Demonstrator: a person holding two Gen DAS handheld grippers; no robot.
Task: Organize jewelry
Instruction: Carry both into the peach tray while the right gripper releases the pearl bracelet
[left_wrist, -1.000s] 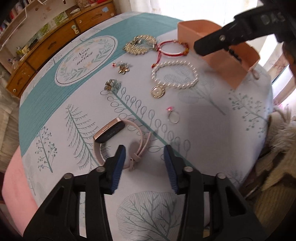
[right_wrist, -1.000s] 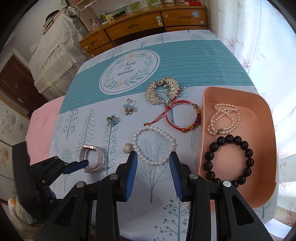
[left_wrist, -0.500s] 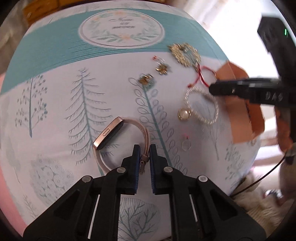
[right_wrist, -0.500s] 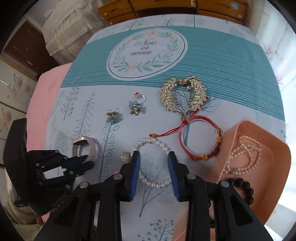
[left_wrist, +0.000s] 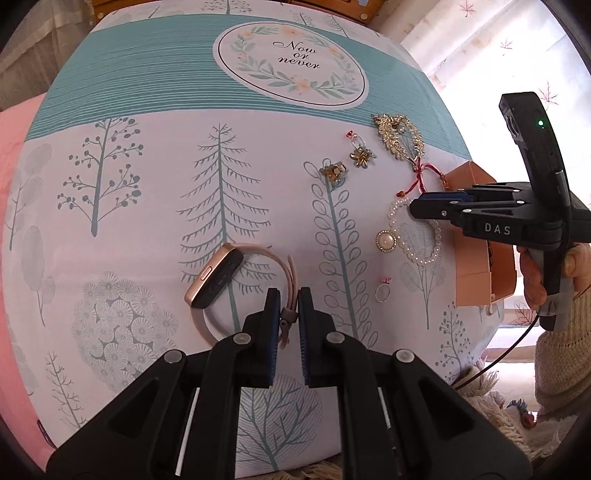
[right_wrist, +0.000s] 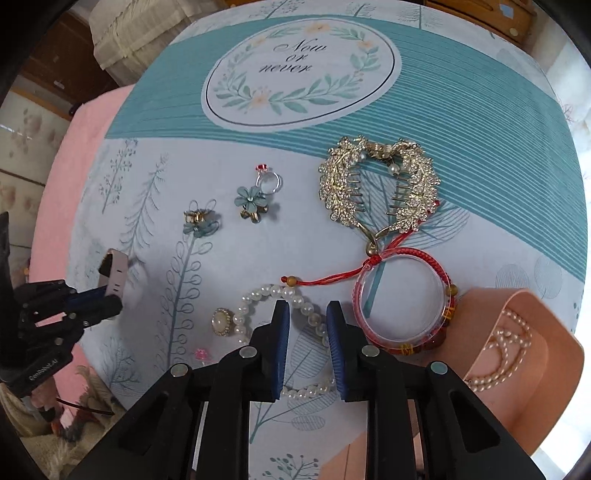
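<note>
- The pink smartwatch (left_wrist: 225, 280) lay on its side near the left of the desk (left_wrist: 147, 206), its dark face turned up-left and its strap looping round toward the near edge.
- The left claw (left_wrist: 285, 314) was nearly closed, its blue pads pinched on the buckle end of the watch strap where the two strap ends met; the watch body sat just left of and beyond the pads, and whether it had left the cloth could not be told.
- In the middle of the desk lay two flower earrings (right_wrist: 251, 203), a small ring (right_wrist: 269, 181) and the gold leaf hair claw (right_wrist: 380, 184), all apart from both tools.
- The white pearl bracelet (right_wrist: 291, 295) lay directly ahead of the right claw (right_wrist: 304, 325), whose jaws stood partly open astride the far arc of beads, gripping nothing. The strand ran crosswise between the pads, so closing would likely catch it.
- The red cord bangle (right_wrist: 402, 299) lay just right of that claw, nearly touching the tray.
- The peach tray (right_wrist: 535, 369) stood at far right, holding a pearl necklace (right_wrist: 506, 350); the right claw was much the nearer to it.
</note>
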